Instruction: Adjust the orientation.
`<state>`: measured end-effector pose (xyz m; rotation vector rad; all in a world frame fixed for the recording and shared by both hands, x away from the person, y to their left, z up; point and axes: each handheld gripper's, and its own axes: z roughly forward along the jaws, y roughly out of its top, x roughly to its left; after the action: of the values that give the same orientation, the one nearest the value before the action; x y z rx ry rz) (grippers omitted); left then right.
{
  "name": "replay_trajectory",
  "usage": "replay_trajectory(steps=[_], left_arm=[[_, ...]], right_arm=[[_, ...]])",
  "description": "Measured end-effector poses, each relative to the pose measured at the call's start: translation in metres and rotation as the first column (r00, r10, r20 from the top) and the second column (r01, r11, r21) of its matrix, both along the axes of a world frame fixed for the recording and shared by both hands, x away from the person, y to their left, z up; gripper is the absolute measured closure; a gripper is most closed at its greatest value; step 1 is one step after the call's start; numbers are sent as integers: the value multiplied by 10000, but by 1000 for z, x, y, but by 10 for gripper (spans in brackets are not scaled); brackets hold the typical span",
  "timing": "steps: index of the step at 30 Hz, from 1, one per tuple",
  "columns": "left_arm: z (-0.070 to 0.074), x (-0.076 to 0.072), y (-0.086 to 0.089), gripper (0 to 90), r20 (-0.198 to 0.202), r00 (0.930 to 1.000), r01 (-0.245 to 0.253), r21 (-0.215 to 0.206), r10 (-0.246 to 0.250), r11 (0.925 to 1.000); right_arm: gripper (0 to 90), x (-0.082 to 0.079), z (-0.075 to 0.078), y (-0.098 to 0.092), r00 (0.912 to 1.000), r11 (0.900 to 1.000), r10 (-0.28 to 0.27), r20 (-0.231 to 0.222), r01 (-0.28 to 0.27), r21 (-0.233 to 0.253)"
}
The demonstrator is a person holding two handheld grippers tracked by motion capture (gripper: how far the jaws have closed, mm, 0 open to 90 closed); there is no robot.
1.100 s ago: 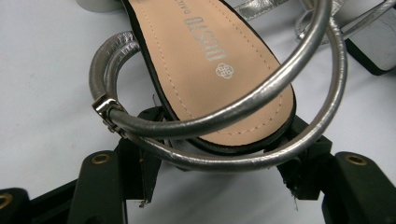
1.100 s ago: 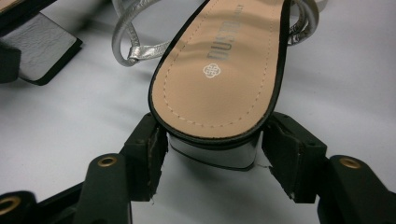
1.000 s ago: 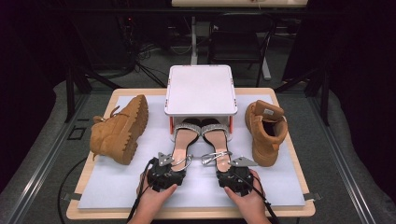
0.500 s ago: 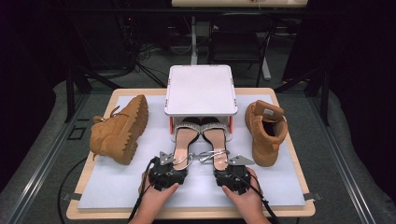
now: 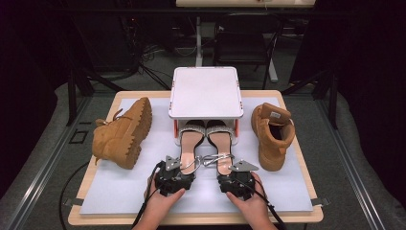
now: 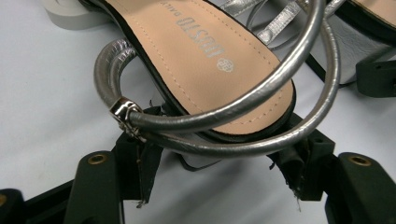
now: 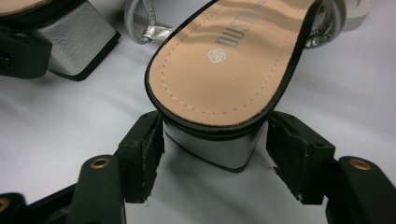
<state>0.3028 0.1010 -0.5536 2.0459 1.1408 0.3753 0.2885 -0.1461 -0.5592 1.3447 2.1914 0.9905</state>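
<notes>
A pair of silver strappy sandals with tan insoles lies toes-in under a white stand [image 5: 205, 91], heels toward me. The left sandal [image 5: 190, 143] has its heel end between the jaws of my left gripper [image 5: 184, 167], which stands open. In the left gripper view its silver ankle strap [image 6: 243, 105] loops over the heel end, and the left gripper [image 6: 219, 172] has a jaw on each side. My right gripper [image 5: 230, 171] is open around the right sandal [image 5: 221, 143]. The silver block heel [image 7: 215, 147] sits between the right gripper [image 7: 215, 158] jaws with a gap on both sides.
A tan boot [image 5: 125, 134] lies on its side at the left of the pale mat [image 5: 119, 191]. Its mate [image 5: 272, 134] stands upright at the right. The stand's legs flank the sandals' toes. A person's hands hold both grippers near the table's front edge.
Both grippers have edged forward so their jaws now flank the sandals' heels. The sandals and the boots have not visibly moved.
</notes>
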Motion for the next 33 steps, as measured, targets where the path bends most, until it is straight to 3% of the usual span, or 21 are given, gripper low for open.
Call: replay_trajectory(steps=[12,33], left_arm=[[-1,1,-2,352,125,9999,23,76,-24,10000],[-1,3,-3,348,127,9999,-18,158,16,9999]], right_arm=[[348,3,-1,-1,9999,9999,146,-39,-146,81],[334,7,-1,1,9998,9999,-69,-181,70,72]])
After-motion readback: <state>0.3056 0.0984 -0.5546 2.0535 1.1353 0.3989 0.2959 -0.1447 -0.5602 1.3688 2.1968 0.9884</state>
